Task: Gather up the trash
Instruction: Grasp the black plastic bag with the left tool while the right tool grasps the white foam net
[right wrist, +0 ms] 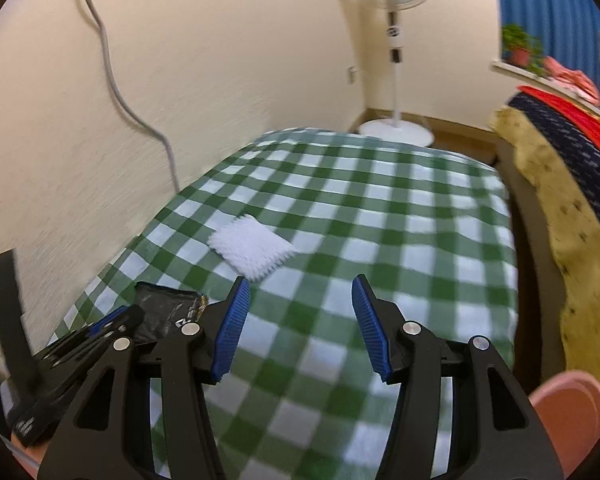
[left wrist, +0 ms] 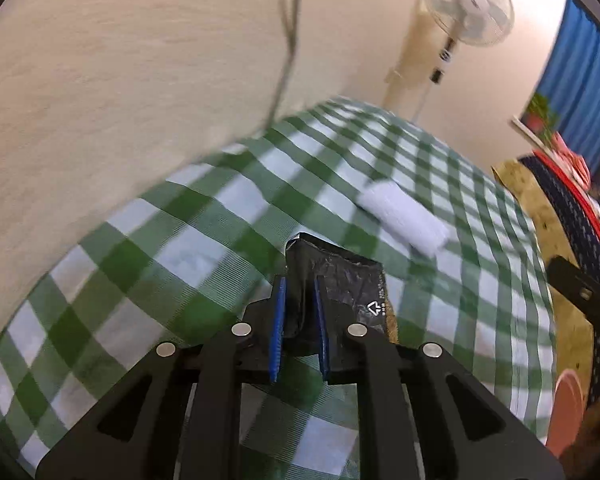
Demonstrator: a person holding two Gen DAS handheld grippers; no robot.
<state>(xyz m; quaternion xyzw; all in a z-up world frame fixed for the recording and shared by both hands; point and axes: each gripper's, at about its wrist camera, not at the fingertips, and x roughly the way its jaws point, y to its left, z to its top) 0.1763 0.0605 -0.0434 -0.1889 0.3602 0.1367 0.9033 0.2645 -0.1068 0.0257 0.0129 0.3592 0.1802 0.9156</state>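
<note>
Now my left gripper (left wrist: 300,312) pinches a black wrapper (left wrist: 340,284) low in the middle of its view. My right gripper (right wrist: 300,320) stands half open with nothing in it. A white tissue (right wrist: 250,246) lies on the green checked cloth (right wrist: 380,208) just above it.

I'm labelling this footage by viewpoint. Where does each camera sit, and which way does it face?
Left wrist: sits on the left gripper, looking down over the checked cloth; jaws pinch a black wrapper.
Right wrist: sits on the right gripper, facing the cloth; jaws open, empty.
Shared: white tissue, fan, wrapper, cloth.
</note>
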